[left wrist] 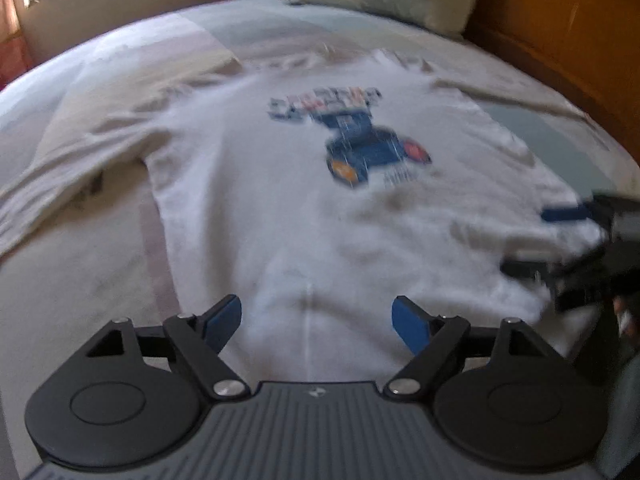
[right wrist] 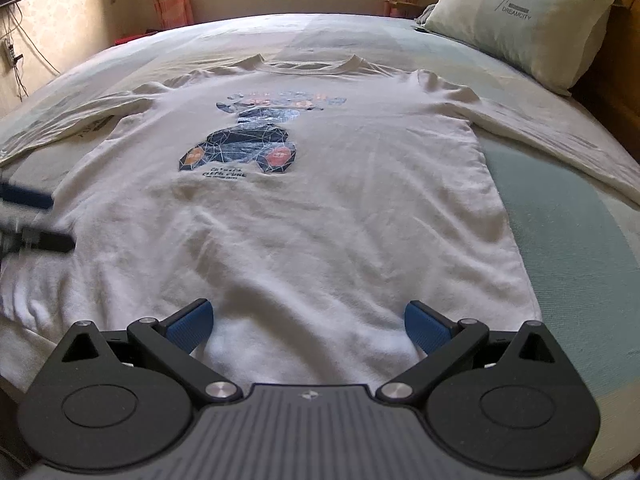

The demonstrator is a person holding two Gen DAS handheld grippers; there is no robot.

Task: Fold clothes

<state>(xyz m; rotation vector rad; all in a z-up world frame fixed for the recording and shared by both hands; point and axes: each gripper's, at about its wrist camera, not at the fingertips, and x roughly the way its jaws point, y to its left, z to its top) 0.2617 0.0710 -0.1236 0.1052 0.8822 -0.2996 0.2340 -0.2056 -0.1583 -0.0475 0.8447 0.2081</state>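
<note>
The white T-shirt [right wrist: 304,208] lies face up and spread flat on the bed [right wrist: 568,248], collar toward twelve o'clock, ready for folding. Both the left gripper [left wrist: 316,322] and right gripper [right wrist: 308,326] hang over its hem, jaws wide, holding nothing.

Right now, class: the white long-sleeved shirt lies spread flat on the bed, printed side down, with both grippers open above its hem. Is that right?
Not quite. The shirt lies printed side up: the right wrist view shows the dark blue graphic on its chest. The rest holds: it is spread on the bed, with the left gripper and right gripper open above the hem.
</note>
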